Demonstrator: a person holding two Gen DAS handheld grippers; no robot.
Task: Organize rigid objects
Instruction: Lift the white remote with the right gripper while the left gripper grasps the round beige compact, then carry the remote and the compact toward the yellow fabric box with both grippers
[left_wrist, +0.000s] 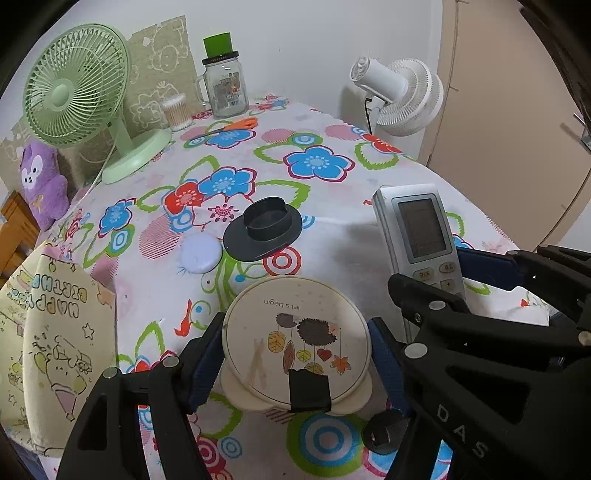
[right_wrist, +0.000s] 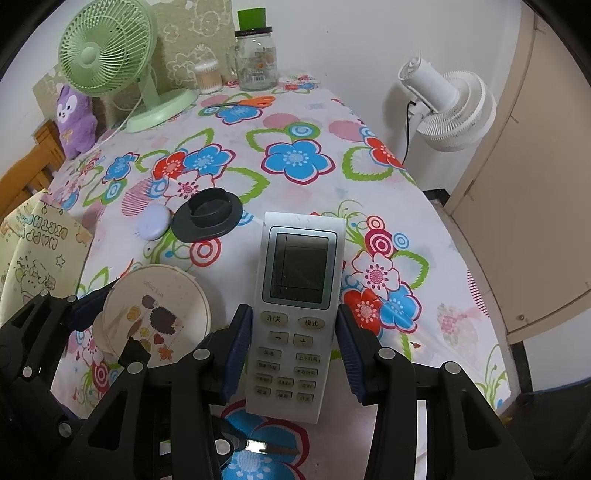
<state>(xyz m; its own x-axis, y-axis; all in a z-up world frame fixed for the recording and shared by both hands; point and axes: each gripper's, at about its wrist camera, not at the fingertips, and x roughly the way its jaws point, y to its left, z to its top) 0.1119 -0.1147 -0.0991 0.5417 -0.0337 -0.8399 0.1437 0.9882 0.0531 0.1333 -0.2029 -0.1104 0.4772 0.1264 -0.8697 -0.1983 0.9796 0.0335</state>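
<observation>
Blue-padded left fingers (left_wrist: 202, 365) seemingly clamping lid (left_wrist: 295, 339), right fingers (right_wrist: 238, 354) remote (right_wrist: 299, 314).

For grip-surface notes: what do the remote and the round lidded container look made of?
Remote: likely hard plastic, matte off-white with light scuffs, a glossy dark screen window and rubbery-looking buttons.
Round lidded container: probably plastic, smooth cream with a printed leaf design on the lid; ceramic or melamine cannot be excluded. A black tape patch sits at its rim.
</observation>
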